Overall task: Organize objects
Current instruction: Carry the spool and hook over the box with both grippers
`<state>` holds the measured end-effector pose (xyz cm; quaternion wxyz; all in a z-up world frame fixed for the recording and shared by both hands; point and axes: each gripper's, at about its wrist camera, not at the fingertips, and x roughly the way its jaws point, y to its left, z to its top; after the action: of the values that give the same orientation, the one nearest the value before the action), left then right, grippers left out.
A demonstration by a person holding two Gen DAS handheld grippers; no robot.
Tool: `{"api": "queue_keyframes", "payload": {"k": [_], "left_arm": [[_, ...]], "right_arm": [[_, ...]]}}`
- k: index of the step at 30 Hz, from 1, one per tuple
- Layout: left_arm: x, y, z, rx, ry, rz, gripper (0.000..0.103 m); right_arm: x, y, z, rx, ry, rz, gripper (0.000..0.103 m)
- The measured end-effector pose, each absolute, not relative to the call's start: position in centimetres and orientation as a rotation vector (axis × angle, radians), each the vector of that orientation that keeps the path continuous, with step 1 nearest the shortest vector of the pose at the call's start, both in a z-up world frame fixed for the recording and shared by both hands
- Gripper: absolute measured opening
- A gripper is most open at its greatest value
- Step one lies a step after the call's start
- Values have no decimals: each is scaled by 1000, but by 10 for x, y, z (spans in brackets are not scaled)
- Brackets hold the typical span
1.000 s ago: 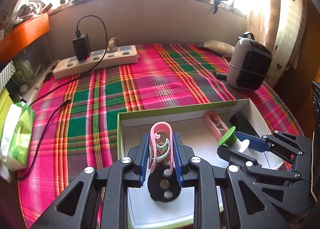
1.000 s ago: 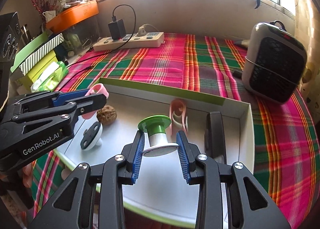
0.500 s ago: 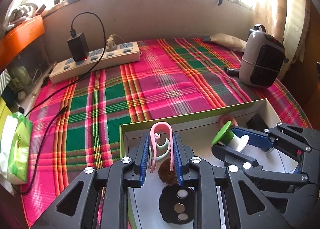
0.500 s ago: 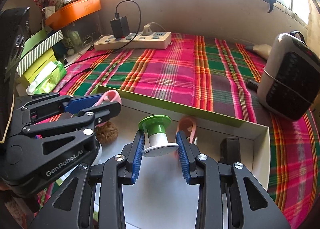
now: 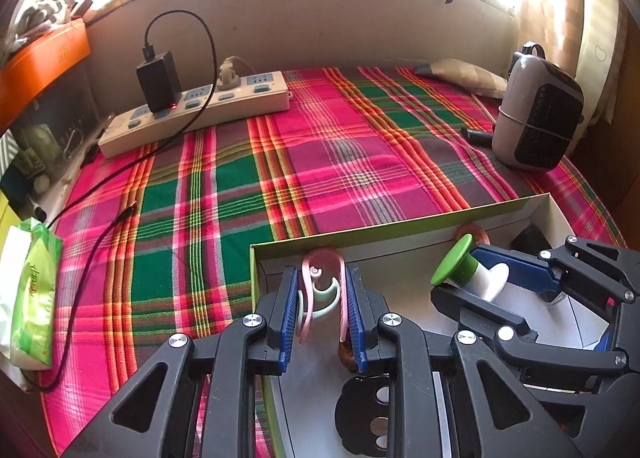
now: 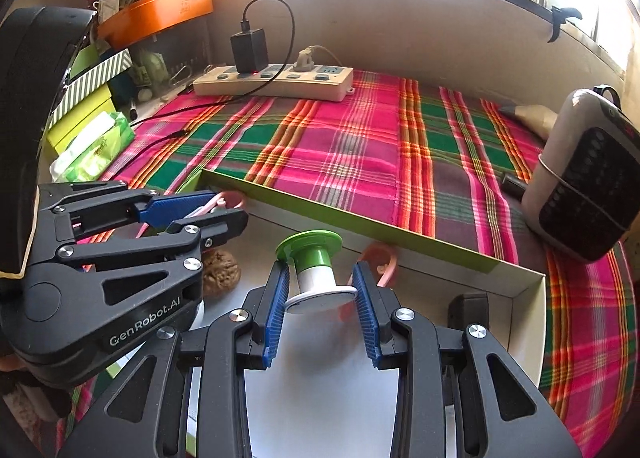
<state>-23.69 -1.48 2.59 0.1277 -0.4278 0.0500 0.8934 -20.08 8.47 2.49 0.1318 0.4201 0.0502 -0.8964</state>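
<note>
My left gripper [image 5: 322, 302] is shut on a pink and pale green hook clip [image 5: 320, 290], held above the near left part of a white box with a green rim [image 5: 360, 234]. My right gripper [image 6: 320, 290] is shut on a green and white spool [image 6: 314, 270], held above the box [image 6: 360, 218]. In the box lie a walnut [image 6: 220, 274], a black disc with holes [image 5: 368, 414], an orange clip [image 6: 380, 262] and a black block [image 6: 468, 306]. Each gripper shows in the other's view: the right one [image 5: 480, 278] and the left one [image 6: 216, 210].
A white power strip [image 5: 192, 110] with a black charger and cable lies at the back left of the plaid cloth. A grey heater [image 5: 536, 118] stands at the right. A green tissue pack [image 5: 32, 290] lies at the left edge. Boxes are stacked at the left [image 6: 88, 98].
Both grippers have drawn back and up from the box with their objects still held. The box now sits lower and nearer in both views.
</note>
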Motion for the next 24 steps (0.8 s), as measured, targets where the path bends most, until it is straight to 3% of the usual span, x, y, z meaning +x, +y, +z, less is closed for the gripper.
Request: {"api": "queue_keyframes", "payload": {"k": [11, 24], "left_arm": [[-235, -10, 24, -1240, 198, 2600, 22], [-224, -24, 41, -1191, 125, 2616, 27]], "right_arm": [[-202, 82, 26, 1213, 202, -2618, 35], [-202, 75, 27, 1196, 266, -2619, 35]]}}
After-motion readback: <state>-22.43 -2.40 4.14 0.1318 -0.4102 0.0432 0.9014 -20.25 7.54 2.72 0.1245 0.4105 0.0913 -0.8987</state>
